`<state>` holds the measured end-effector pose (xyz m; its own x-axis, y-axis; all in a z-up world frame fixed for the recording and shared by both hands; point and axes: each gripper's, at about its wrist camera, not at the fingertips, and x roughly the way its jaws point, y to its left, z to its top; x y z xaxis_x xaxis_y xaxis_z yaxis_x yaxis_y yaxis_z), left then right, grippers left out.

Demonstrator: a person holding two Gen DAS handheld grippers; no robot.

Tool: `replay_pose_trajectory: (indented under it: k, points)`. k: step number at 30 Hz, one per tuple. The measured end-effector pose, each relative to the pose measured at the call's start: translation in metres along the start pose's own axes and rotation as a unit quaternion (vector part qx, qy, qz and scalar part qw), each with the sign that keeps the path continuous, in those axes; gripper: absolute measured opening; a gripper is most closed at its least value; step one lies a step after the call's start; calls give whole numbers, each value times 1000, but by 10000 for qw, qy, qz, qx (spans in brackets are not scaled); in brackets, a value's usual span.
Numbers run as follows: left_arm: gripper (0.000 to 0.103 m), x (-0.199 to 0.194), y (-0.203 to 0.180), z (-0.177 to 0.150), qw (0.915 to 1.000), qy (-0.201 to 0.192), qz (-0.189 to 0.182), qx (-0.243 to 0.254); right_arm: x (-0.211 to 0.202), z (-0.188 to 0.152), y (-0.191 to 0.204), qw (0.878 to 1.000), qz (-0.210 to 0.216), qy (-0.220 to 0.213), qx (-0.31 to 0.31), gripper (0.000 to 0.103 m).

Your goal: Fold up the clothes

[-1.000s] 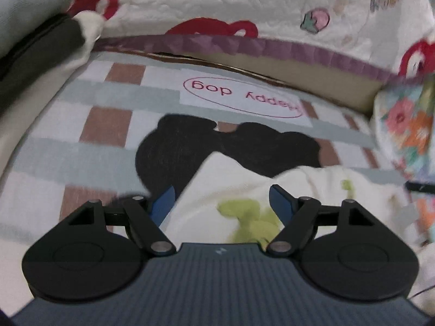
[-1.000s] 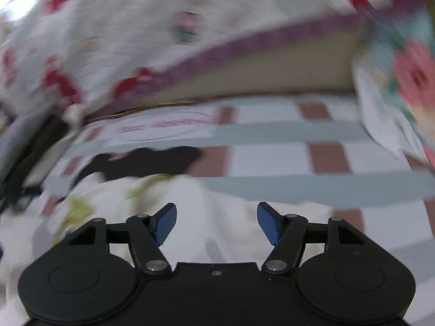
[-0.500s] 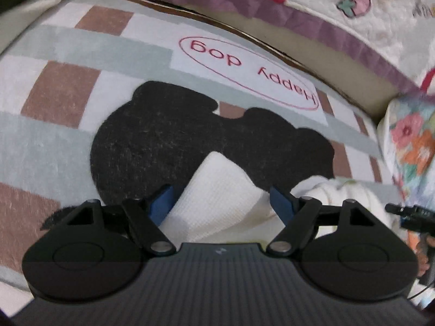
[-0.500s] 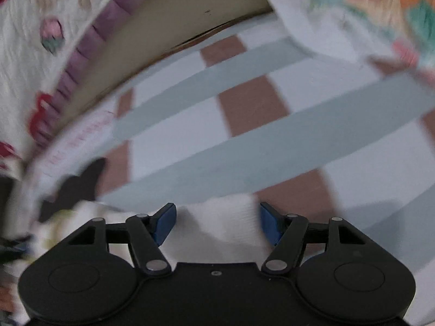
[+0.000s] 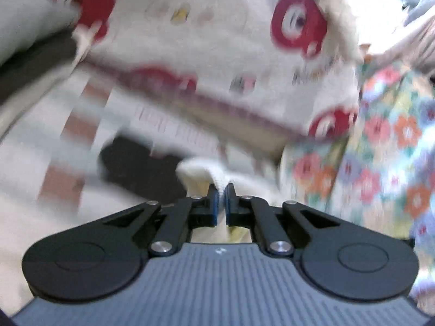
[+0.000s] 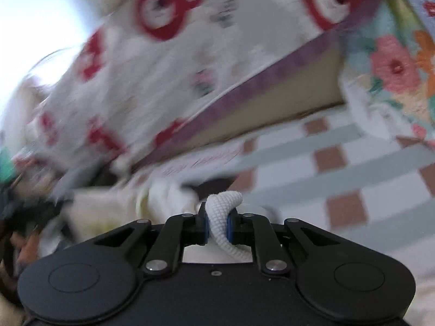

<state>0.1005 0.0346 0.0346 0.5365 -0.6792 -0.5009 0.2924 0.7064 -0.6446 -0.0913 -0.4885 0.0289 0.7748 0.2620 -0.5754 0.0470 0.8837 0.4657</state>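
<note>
The white garment was lifted off the checked mat, pinched in both claws, which half a second earlier stood open around it. The left claw and right claw were clenched on its edges, likely starting a fold. Blur hid the garment's shape.

Left claw, right claw clamped
</note>
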Motion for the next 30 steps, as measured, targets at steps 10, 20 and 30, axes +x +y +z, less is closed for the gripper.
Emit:
replay_pose_trajectory:
  k: [10,20,30]
  points:
    - [28,11,30,-37,9899,1137,841,52,28,-78,-20,9752,-808,2010,454,33]
    - [62,50,51,-21,9912,970,618,-658,23,-37,-18,9848,-913,1269,759,47]
    - [67,89,74,-58,9767,1563,931,-1140,75,-36,-51,9726,-1565,1293,1135,52]
